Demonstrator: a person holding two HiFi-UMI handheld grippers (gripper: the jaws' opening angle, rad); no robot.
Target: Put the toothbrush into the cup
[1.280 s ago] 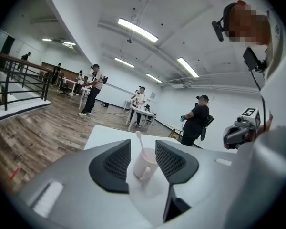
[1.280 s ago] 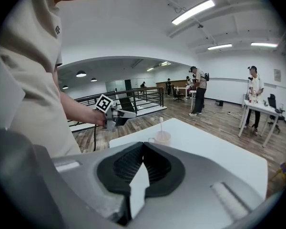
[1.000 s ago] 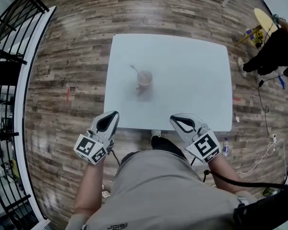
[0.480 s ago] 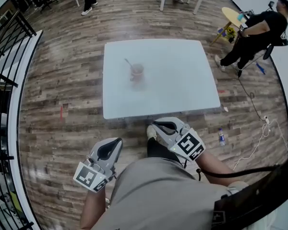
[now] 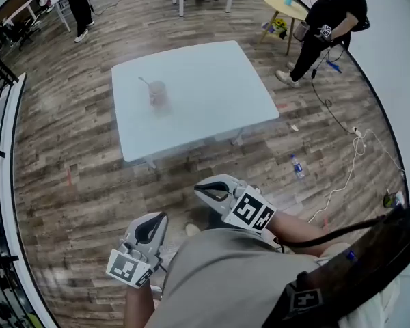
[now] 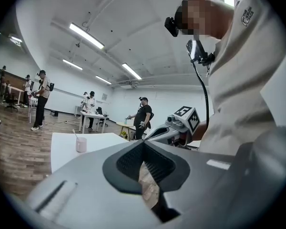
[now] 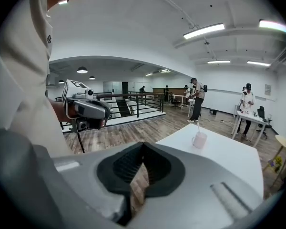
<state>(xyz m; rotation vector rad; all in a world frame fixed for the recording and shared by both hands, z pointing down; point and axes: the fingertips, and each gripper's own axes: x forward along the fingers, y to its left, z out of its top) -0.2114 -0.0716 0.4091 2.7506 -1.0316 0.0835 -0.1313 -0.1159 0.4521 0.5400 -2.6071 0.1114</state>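
Standing in cup (image 5: 157,94) — toothbrush (image 5: 144,82) | left gripper (image 5: 156,219), right gripper (image 5: 201,188): jaws together

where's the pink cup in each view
Head view: cup upper left of centre, on the table's left part.
Left gripper view: cup left of centre, small.
Right gripper view: cup right of centre.
Shared landmark: the white table it stands on.

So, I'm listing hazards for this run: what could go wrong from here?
The bottle and white cable lie on the floor close to the person: a trip risk. The toothbrush leans out of the cup on the table; a bump to the table could tip it.
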